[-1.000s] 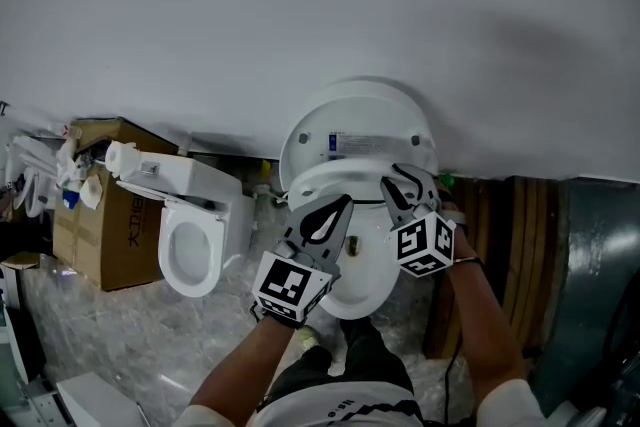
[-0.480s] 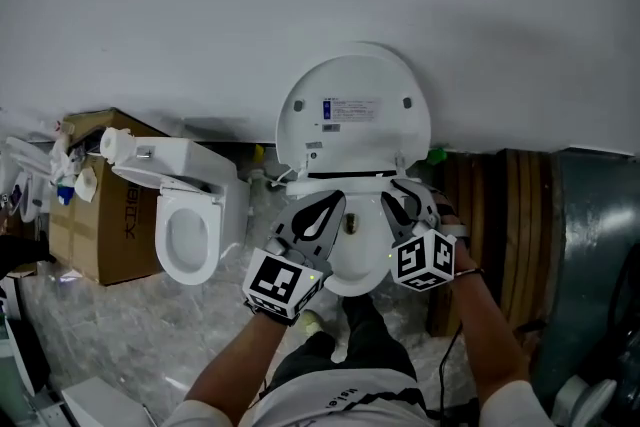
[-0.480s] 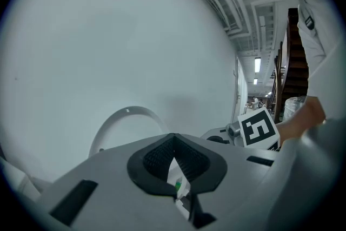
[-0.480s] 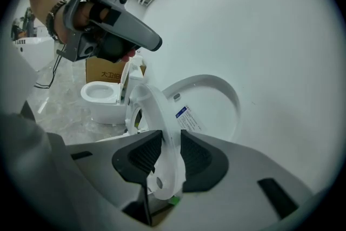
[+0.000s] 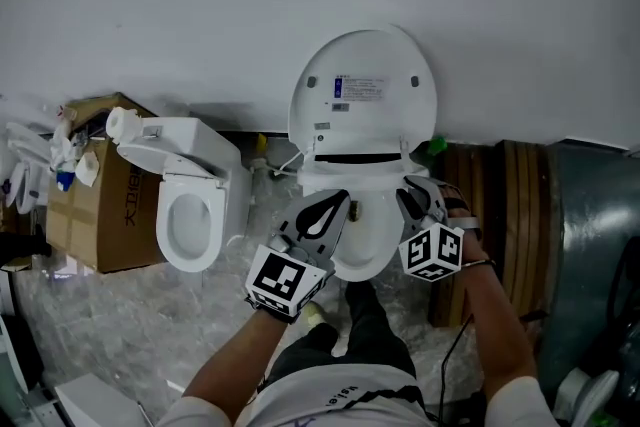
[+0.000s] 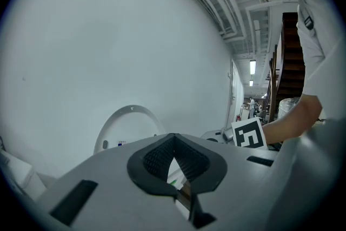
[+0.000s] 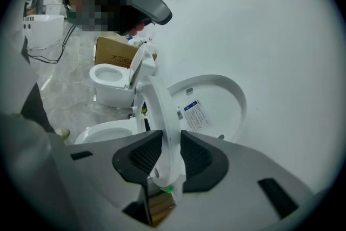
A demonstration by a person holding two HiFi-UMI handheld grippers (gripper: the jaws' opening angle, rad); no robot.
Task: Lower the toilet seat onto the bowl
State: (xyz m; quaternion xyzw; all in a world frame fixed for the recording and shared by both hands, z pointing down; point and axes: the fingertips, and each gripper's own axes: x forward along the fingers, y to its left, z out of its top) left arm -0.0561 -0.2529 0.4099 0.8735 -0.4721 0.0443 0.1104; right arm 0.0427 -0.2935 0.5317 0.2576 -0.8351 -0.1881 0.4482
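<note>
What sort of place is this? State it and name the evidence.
Likely a storeroom or workshop for bathroom fittings, not a bathroom: one toilet and a second toilet stand together on the floor, with a cardboard box beside them.

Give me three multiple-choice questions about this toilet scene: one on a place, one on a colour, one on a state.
1. In the head view, the cardboard box sits: A left of the second toilet; B on a shelf; C on a chair.
2. The raised lid is: A black; B white; C blue.
3. The right hand-held gripper holds: A nothing; B a brush; C the toilet seat.
Answers: A, it stands at that toilet's left; B, plainly white; C, its jaws, just closing, clamp the toilet seat.
</note>
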